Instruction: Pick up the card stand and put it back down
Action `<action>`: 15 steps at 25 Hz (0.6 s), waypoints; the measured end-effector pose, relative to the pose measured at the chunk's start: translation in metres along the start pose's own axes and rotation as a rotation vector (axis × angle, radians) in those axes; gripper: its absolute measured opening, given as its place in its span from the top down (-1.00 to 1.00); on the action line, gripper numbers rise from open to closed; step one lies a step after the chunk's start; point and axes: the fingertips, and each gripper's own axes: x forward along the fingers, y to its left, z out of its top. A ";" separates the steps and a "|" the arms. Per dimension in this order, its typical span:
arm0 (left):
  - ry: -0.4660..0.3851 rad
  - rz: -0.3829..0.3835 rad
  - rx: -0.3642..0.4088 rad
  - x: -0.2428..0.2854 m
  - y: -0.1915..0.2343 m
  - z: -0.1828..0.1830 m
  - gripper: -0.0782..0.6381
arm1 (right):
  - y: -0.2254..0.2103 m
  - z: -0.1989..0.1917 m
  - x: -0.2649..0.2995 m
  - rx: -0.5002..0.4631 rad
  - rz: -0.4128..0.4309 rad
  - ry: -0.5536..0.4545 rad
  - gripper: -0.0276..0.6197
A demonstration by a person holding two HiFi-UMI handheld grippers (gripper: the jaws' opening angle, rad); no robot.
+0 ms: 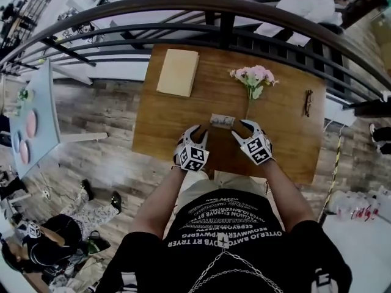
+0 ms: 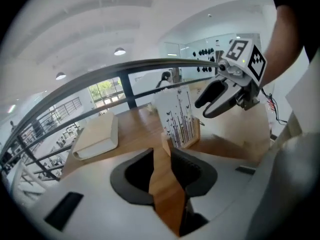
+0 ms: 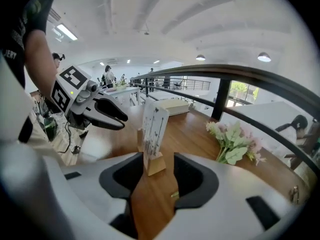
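Observation:
The card stand [image 1: 222, 121], a small wooden block holding a white card with black plant and butterfly print, stands upright on the wooden table [image 1: 177, 124]. My left gripper [image 1: 197, 132] is just to its left and my right gripper [image 1: 242, 128] just to its right, both pointing inward at it. In the left gripper view the stand [image 2: 177, 124] sits just beyond my open jaws, with the right gripper [image 2: 220, 98] behind it. In the right gripper view the stand's end [image 3: 154, 134] sits at the mouth of my open jaws, with gaps on both sides.
A tan closed book [image 1: 178, 72] lies at the table's far left. A bunch of pink flowers [image 1: 253, 78] lies at the far middle, and glasses [image 1: 307, 102] lie near the right edge. A dark curved railing [image 1: 183, 5] runs behind the table; a person [image 1: 305, 8] sits beyond it.

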 end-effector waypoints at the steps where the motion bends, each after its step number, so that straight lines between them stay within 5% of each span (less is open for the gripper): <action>1: -0.030 0.017 -0.025 -0.013 0.006 0.007 0.48 | 0.000 0.006 -0.011 0.015 -0.018 -0.026 0.32; 3: -0.092 0.047 -0.069 -0.042 0.017 0.021 0.60 | 0.001 0.020 -0.035 0.033 -0.056 -0.087 0.43; 6: -0.191 0.065 -0.131 -0.086 0.029 0.047 0.69 | 0.011 0.053 -0.076 0.013 -0.098 -0.222 0.86; 11: -0.379 0.075 -0.228 -0.167 0.043 0.100 0.70 | 0.040 0.123 -0.149 0.003 -0.097 -0.446 0.87; 15: -0.505 0.073 -0.224 -0.225 0.042 0.132 0.70 | 0.059 0.159 -0.192 -0.001 -0.143 -0.525 0.87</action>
